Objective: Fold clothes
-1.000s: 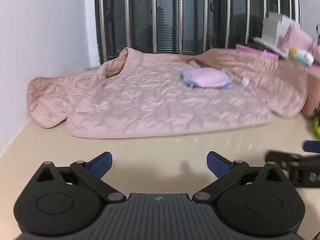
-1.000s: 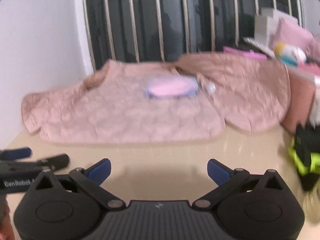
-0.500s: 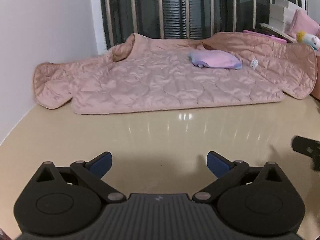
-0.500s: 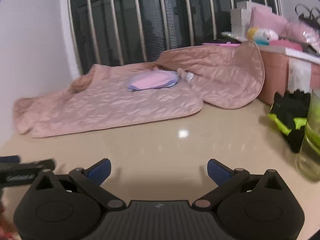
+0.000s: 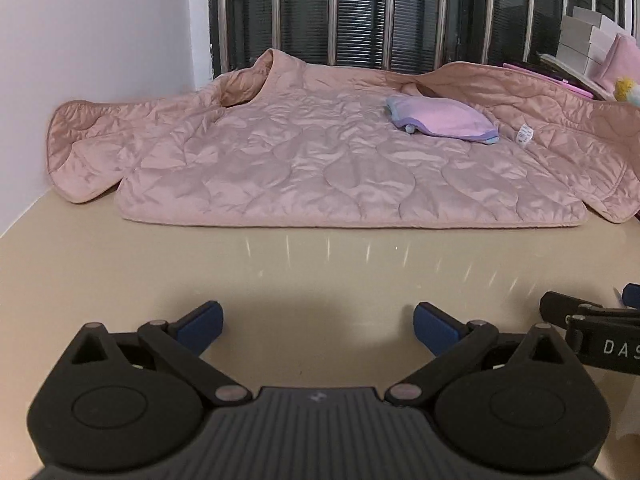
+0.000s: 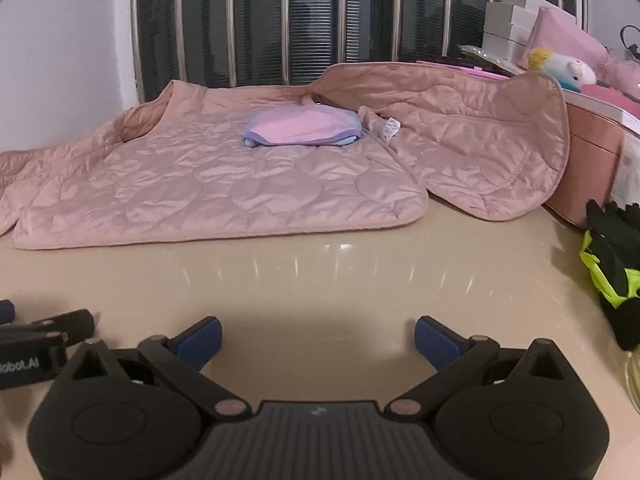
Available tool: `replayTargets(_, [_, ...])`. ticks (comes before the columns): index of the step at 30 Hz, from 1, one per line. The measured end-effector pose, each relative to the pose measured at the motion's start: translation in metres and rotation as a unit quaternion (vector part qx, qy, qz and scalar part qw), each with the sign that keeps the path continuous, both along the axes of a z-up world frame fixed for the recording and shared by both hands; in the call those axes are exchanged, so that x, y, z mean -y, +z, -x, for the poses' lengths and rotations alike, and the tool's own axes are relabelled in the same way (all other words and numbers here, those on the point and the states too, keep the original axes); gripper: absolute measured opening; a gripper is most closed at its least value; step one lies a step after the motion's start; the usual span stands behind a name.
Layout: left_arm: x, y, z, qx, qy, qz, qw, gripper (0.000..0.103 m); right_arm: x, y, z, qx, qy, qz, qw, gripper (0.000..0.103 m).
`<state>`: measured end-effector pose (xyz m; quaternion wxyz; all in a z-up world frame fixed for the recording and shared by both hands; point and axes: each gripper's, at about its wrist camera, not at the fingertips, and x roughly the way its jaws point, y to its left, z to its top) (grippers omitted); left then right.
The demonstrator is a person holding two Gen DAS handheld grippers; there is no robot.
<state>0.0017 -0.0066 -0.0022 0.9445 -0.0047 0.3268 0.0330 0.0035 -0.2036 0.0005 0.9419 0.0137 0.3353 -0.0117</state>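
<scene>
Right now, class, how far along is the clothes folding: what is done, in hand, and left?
Done: nothing looks folded; the pink quilted jacket lies spread flat, one front panel flung open. A small lilac garment lies on it. In hand: nothing; the left gripper and right gripper are open above the bare table. Left: all the folding.

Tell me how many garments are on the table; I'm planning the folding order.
2. A pink quilted jacket lies spread open at the table's far side, and a small folded lilac garment sits on top of it. More may be hidden beneath the jacket.
</scene>
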Motion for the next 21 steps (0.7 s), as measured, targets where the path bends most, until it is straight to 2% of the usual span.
replayTargets(11, [0.0062,0.0003,0.0008,-0.002,-0.018,-0.001,0.9998,0.102,0.0004,0.0001,-0.0018,-0.001,0.006,0.0,1.0,0.103])
replayTargets(14, [0.0071,0.0003,0.0006,-0.001,-0.013,-0.001,0.9999,0.102,-0.0029,0.0002,0.0003,0.002,0.024,-0.002,1.0,0.103])
replayTargets(21, [0.0077,0.0003,0.0011,-0.002,-0.009,0.0,1.0,0.102,-0.0065,0.0023,0.0017,0.002,0.024,-0.001,1.0,0.103])
